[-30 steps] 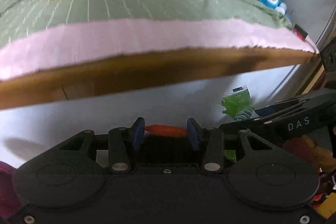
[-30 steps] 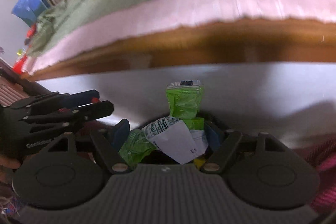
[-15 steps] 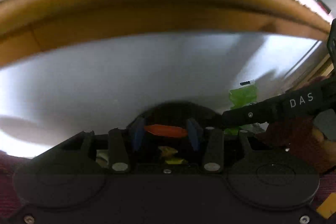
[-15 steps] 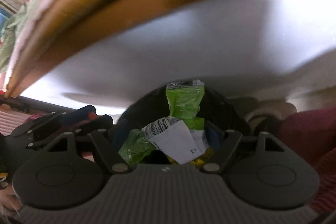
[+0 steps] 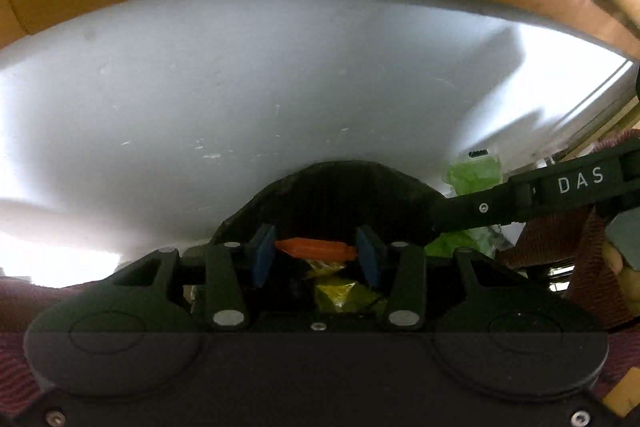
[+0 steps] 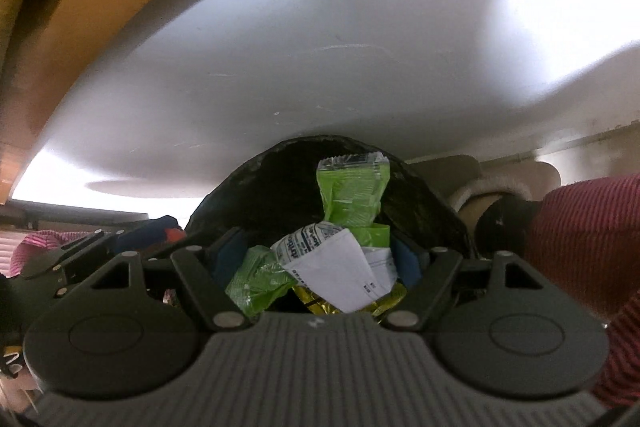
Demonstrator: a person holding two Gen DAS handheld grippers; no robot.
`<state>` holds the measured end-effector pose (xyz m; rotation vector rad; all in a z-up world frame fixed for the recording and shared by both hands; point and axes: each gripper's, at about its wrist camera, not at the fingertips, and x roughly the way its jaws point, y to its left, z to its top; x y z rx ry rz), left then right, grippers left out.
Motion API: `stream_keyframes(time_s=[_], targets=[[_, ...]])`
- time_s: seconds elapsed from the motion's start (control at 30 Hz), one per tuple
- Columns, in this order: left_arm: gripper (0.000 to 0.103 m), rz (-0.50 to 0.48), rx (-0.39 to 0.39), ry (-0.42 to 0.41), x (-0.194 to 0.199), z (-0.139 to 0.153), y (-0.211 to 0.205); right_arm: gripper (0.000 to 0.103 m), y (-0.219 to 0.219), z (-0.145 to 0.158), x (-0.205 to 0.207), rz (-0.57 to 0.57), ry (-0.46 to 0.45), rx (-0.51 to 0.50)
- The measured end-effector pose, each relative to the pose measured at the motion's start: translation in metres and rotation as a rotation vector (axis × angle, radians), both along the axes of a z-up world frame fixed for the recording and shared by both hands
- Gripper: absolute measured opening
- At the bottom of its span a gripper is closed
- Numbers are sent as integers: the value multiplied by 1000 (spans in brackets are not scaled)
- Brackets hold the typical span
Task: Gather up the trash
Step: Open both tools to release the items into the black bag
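Two grips over the black bin (image 5: 336,195): my left hand-held gripper (image 5: 316,253) pinches an orange wrapper (image 5: 316,250), my right hand-held gripper (image 6: 320,259) clamps crumpled green-and-white wrappers (image 6: 352,195).

Right claw (image 6: 320,259) clamping green wrapper (image 6: 352,199), above black bin (image 6: 280,179)

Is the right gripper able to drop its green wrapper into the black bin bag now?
Probably yes. The right gripper holds the green wrapper directly over the black bin bag, with nothing between them.
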<state>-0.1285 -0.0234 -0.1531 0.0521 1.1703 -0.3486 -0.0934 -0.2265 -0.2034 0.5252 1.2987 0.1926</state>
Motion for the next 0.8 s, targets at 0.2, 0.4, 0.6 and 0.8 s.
stream_keyframes(time_s=[0.2,0.4,0.6,0.8], targets=[[43,-11,0,12,-2,-2,5,83,0,1,0,2,5,3],[43,-19,7,30,-1,-6,1,85,0,1,0,3,6,3],[46,-15,4,52,-2,-11,2,85,3,-1,-1,9,7,1],[61,-14,13,62,-3,-11,1,86,4,-2,0,9,3,-6]])
